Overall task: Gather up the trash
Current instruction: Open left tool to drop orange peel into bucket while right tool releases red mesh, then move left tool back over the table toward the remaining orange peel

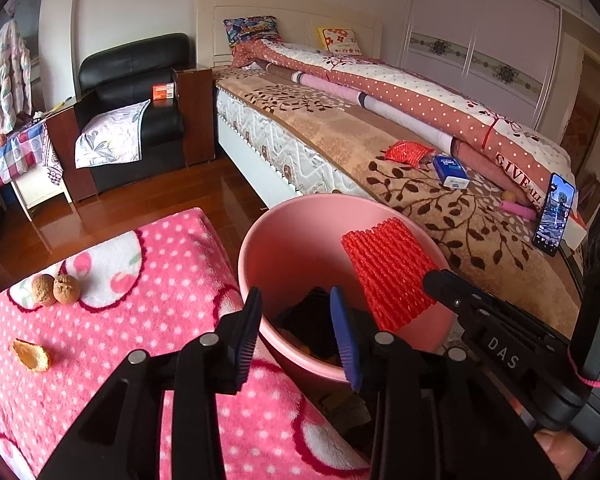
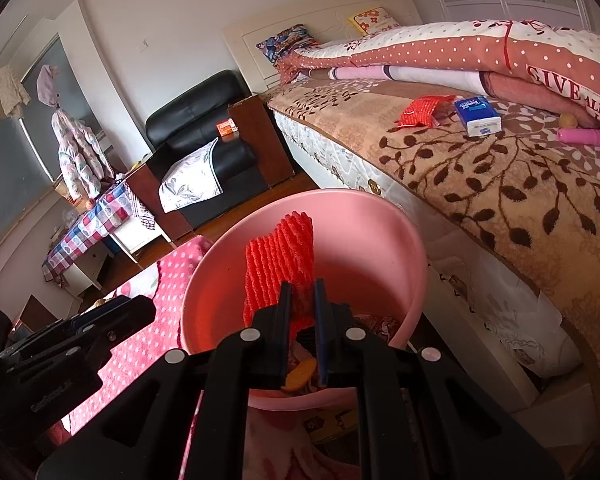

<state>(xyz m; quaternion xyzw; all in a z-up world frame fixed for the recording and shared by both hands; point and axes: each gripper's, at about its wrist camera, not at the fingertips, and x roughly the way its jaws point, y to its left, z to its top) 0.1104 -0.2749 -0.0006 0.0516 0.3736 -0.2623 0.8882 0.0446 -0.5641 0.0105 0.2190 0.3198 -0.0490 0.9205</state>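
On the pink blanket [image 1: 148, 320] two walnuts [image 1: 56, 289] are sitting. My left gripper [image 1: 296, 332] is hanging open and empty over the pink bin [image 1: 300, 224]. My right gripper [image 2: 302, 312] is pinching the red foam net [image 2: 280, 256] above it.

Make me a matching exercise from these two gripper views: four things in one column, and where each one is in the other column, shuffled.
Things:
1. red foam net
2. two walnuts
3. blue tissue pack
4. small orange box

Places:
A. on the black armchair
B. on the brown leaf-patterned blanket on the bed
C. clamped in the right gripper over the pink bucket
D. on the pink polka-dot blanket

Pairs: 1-C, 2-D, 3-B, 4-A
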